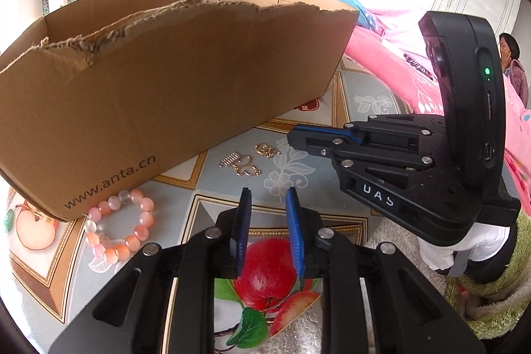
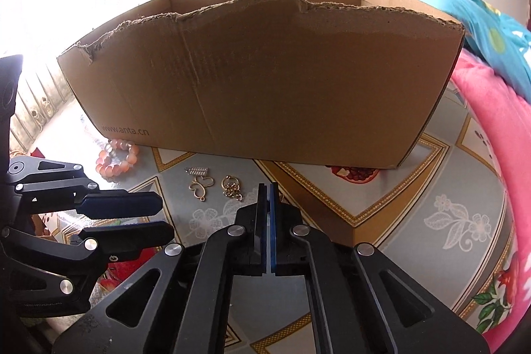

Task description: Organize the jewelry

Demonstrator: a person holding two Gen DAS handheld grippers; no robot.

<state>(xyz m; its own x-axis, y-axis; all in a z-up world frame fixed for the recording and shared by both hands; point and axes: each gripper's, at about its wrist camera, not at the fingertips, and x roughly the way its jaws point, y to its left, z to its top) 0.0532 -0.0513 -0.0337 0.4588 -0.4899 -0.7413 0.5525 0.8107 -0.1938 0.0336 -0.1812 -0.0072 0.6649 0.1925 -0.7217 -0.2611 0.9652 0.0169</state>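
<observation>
Three small pieces lie on the patterned tablecloth in front of a torn cardboard box: a silver comb charm, a gold butterfly pendant and a gold ring charm with chain. A pink bead bracelet rests at the box's left corner. My left gripper hovers near the pendants, its blue pads apart with nothing between them. My right gripper is shut just right of the ring charm, and I see nothing in its pads.
The fruit-print tablecloth covers the table. Pink bedding lies close on the right, with blue bedding behind it. A person sits far off at the right.
</observation>
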